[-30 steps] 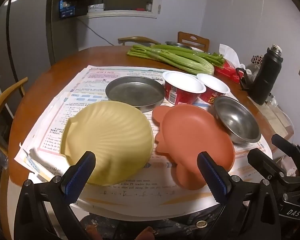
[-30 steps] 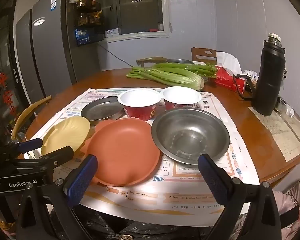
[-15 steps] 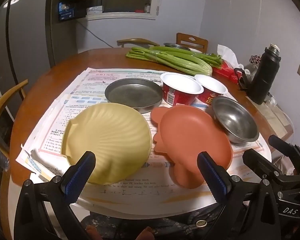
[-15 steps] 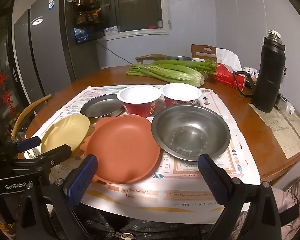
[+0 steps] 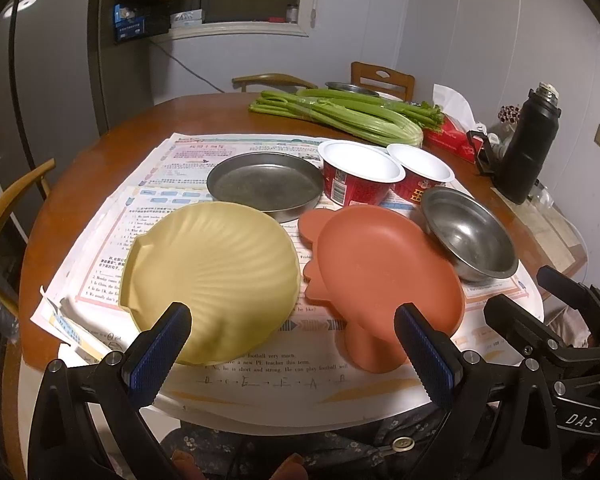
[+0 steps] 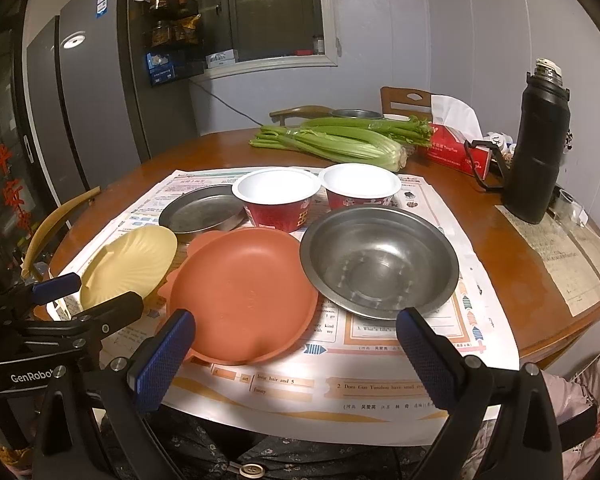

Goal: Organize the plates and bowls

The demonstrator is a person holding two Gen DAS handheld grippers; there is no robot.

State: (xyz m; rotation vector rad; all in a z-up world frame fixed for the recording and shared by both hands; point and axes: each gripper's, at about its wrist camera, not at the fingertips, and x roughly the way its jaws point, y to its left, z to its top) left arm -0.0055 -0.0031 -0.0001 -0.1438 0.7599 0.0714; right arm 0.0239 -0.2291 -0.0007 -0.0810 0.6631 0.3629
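Observation:
On the newspaper lie a yellow shell-shaped plate [image 5: 212, 276] [image 6: 128, 268], an orange plate [image 5: 384, 280] [image 6: 240, 292], a flat steel plate [image 5: 264, 184] [image 6: 200, 212], a steel bowl [image 5: 468, 236] [image 6: 380, 260] and two red paper bowls [image 5: 360, 176] [image 6: 276, 196]. My left gripper [image 5: 296, 352] is open and empty at the table's near edge, before the yellow and orange plates. My right gripper [image 6: 296, 356] is open and empty, before the orange plate and steel bowl.
Celery [image 6: 332, 140], a red tissue box [image 6: 456, 148] and a black flask [image 6: 540, 148] stand at the back and right of the round wooden table [image 6: 500, 208]. Wooden chairs [image 5: 4, 216] stand around it. A fridge [image 6: 80, 112] is at the left.
Both grippers have drawn back slightly toward the table's near edge; the dishes have not moved.

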